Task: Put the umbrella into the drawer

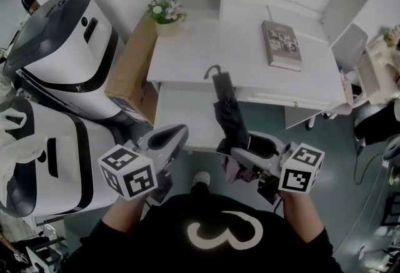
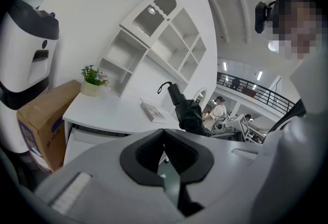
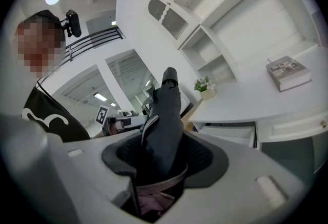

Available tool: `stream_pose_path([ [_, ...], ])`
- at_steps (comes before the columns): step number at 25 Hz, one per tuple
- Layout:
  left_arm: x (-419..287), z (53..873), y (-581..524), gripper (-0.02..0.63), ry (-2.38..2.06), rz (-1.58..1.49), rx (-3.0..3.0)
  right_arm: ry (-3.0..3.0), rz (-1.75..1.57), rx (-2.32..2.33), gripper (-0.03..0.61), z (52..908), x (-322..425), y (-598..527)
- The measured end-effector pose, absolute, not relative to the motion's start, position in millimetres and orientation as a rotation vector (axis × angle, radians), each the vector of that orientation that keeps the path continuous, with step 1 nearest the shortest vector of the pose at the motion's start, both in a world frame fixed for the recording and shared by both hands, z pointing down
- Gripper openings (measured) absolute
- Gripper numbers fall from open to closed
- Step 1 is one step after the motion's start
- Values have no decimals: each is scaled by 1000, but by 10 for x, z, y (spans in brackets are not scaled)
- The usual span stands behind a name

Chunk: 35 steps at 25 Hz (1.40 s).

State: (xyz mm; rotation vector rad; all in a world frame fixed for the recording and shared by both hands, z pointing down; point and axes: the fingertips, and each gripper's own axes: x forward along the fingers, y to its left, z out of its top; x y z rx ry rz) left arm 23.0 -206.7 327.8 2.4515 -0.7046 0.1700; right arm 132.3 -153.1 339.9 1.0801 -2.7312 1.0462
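A folded black umbrella (image 1: 226, 109) with a hooked handle sticks out forward from my right gripper (image 1: 240, 150), which is shut on its lower, bunched fabric end. In the right gripper view the umbrella (image 3: 164, 120) rises straight up between the dark pads. The handle end hangs above the front of the white desk (image 1: 206, 53). Under the desk top the white drawer (image 1: 181, 115) stands pulled out, its inside bare. My left gripper (image 1: 175, 135) is shut on nothing, just in front of the drawer's near edge and left of the umbrella (image 2: 189, 113).
On the desk lie a book (image 1: 281, 44) at the right and a small flower pot (image 1: 167, 15) at the back left. A cardboard box (image 1: 134, 72) leans against the desk's left side. Two large white machines (image 1: 62, 47) stand further left. A white chair (image 1: 350, 47) is at the right.
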Motion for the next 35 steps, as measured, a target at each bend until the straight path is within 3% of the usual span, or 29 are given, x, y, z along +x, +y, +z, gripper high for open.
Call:
stream_pose_path([
  [16,-130,4046,-2954,9,-770,243,2290,-2516,986,900,221,4213,943,-2595],
  [35,-540,4558,-3210,9,-884,252,2121,-2061,518,487,219,5885,640,-3094],
])
